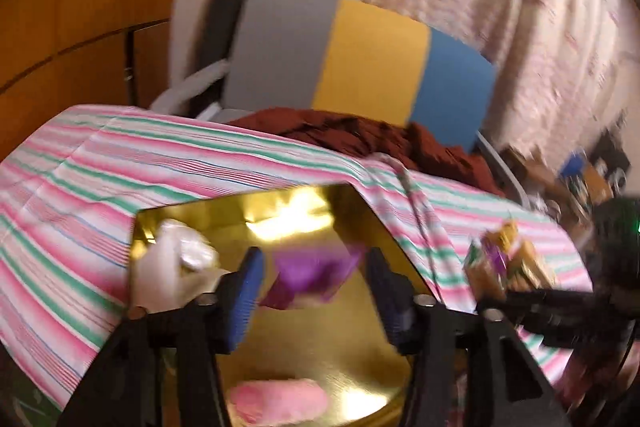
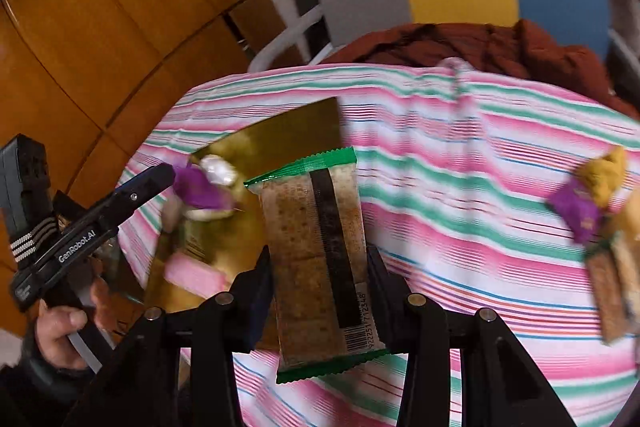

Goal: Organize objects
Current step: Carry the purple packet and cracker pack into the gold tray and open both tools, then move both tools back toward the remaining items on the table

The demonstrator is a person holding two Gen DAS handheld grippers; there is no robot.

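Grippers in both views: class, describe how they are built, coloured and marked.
Left gripper: black angular frame with silver bolts, blue ribbed fingers. From the right wrist view its side reads "GenRobot.AI" in white, with white stripes. Right gripper: the same black frame and bolts.

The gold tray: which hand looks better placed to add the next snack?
Right, probably. The right gripper already clamps a green-edged cracker packet beside the gold tray. The left gripper hangs open over the tray, holding nothing.

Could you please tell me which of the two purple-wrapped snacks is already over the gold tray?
The purple packet between the left gripper's open fingers, above the gold tray; the other purple snack lies in the pile on the striped cloth.
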